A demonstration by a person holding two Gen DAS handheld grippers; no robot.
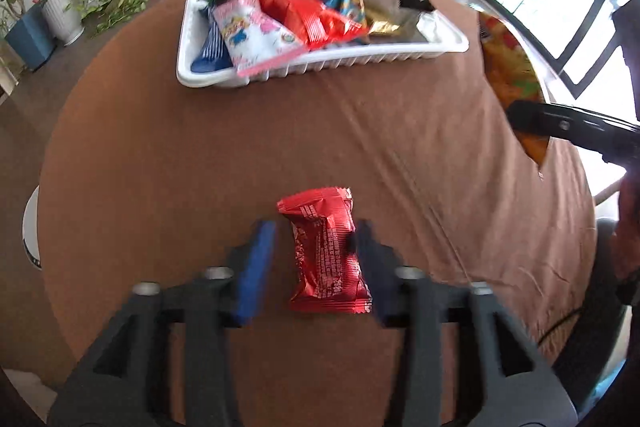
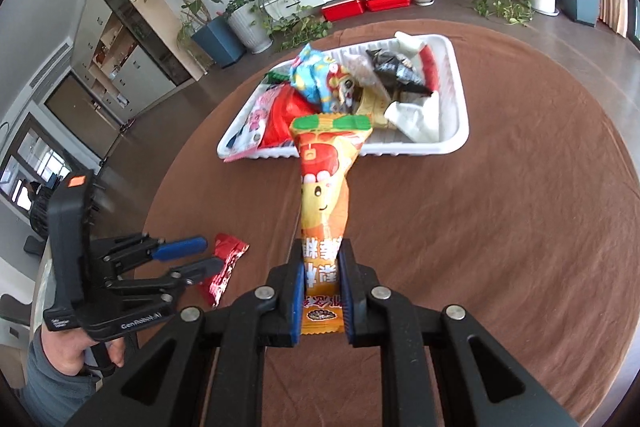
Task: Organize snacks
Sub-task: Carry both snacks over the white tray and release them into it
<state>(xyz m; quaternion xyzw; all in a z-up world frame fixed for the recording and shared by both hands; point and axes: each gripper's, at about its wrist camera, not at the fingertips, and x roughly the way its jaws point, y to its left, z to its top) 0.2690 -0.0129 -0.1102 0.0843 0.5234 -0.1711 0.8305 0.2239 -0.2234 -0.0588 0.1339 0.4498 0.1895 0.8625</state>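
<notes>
- While the left claw (image 1: 316,263) stands spread, the small crinkled red foil snack packet (image 1: 326,253) lies flat on the brown cloth-covered surface (image 1: 200,155) between its blue pads, long axis running along the fingers.
- Its right pad seems to touch the packet; the left one stands apart.
- The right claw (image 2: 322,291) pinches a long orange-yellow snack bag (image 2: 326,203), pointing toward the white plastic tray (image 2: 460,107) of snacks beyond.
</notes>
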